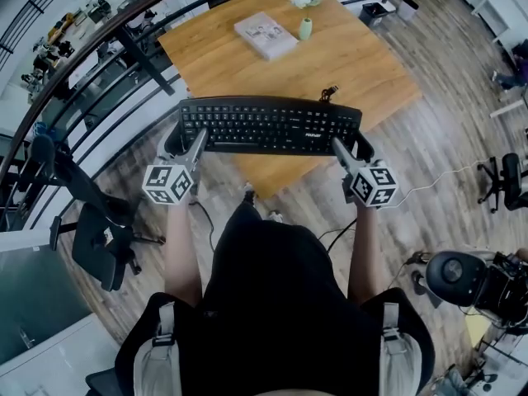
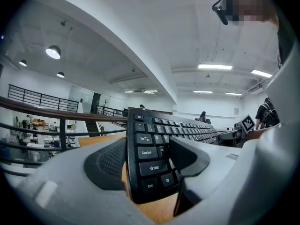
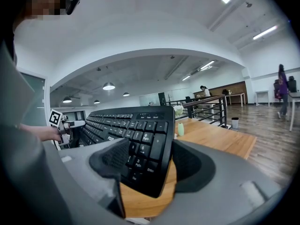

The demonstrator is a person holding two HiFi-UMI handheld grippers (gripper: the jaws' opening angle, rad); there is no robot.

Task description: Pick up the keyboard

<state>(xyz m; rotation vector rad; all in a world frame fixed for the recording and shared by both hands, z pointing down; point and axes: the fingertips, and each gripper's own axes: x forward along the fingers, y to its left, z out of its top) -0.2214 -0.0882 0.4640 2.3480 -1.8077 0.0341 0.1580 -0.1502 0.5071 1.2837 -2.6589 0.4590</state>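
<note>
Wooden table [image 1: 363, 64] fills the middle of your head view. The black keyboard [image 1: 271, 125] lies across its near corner, both ends reaching past the table's edges.

Your left gripper [image 1: 186, 141] is clamped on the keyboard's left end, by the Shift and Ctrl keys, with one pad on the keys and one on the underside. Your right gripper [image 1: 351, 148] is closed the same way on the numpad end. So the grasp looks done at both ends. What seems left is the lift itself. I cannot tell whether the keyboard is clear of the wood, which shows just under it in both gripper views.

Farther back on the table, well apart from the keyboard, sit a pale book [image 1: 265, 36] and a small green vase [image 1: 305, 28] with white flowers. Neither stands in your way.

Smallest but most relevant is the black cable [image 1: 329, 94] curled just behind the keyboard's rear edge. I cannot see where it runs from there, so raise both ends evenly and watch for it tugging.
</note>
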